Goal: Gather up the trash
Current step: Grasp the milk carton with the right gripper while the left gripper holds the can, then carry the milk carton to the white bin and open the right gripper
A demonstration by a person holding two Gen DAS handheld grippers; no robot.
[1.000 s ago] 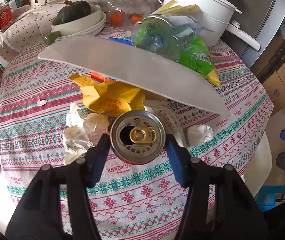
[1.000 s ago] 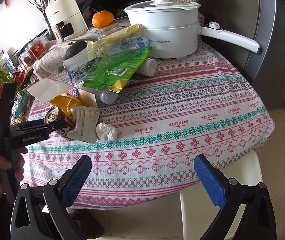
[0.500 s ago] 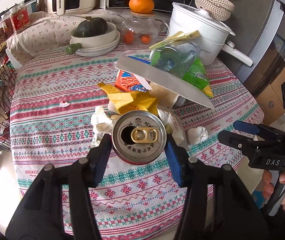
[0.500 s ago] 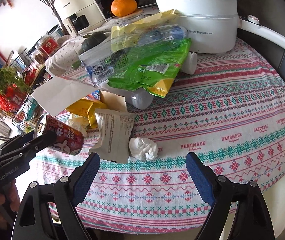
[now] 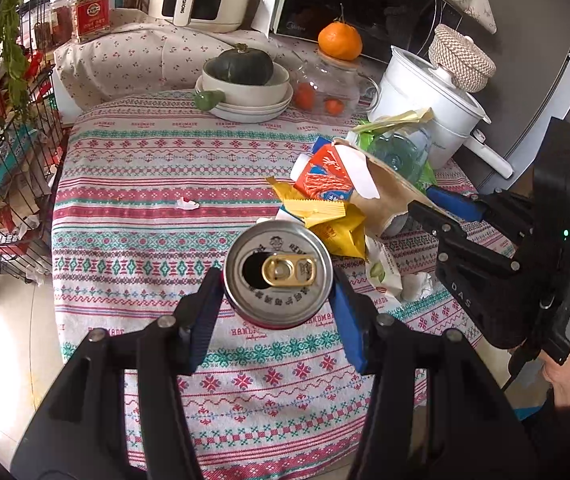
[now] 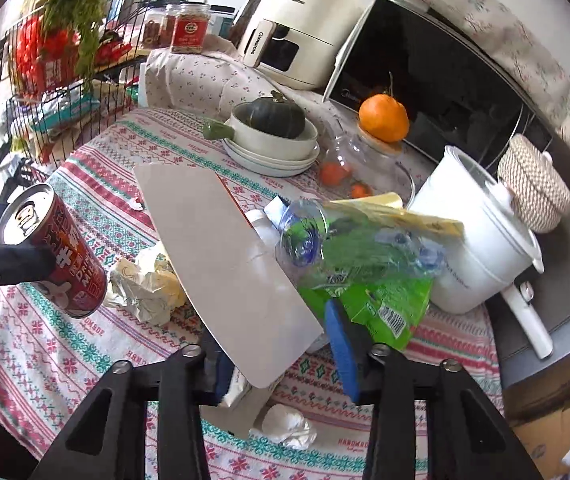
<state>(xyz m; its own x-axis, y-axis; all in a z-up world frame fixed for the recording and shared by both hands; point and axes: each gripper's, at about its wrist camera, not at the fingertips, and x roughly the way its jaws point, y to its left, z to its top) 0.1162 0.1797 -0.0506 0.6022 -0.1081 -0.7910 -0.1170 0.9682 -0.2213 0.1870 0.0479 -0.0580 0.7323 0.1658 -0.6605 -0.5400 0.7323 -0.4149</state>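
Observation:
My left gripper [image 5: 275, 280] is shut on a red drink can [image 5: 277, 272] with an open top, held above the patterned tablecloth [image 5: 145, 208]. The can [image 6: 53, 252] also shows at the left of the right wrist view. My right gripper [image 6: 277, 344] has reached into the trash pile. Its jaws are closing on a grey cardboard flap [image 6: 221, 264] that lies between them. From the left wrist view, the right gripper [image 5: 425, 204] pinches the edge of that brown card. The pile holds a clear plastic bottle [image 6: 325, 240], a green bag [image 6: 377, 304], a yellow wrapper [image 5: 333, 220] and crumpled paper [image 6: 145, 284].
A white pot [image 6: 477, 248] stands right behind the pile. A bowl with a dark squash [image 6: 273, 132] and a glass jar under an orange [image 6: 383, 118] sit at the back. A wire rack [image 5: 9, 184] flanks the table's left side. A crumpled tissue [image 6: 289, 424] lies near the front edge.
The left gripper has lifted the can and drawn back from the pile. The right gripper swung in to the pile, rolled, and narrowed its wide jaws around the cardboard flap.

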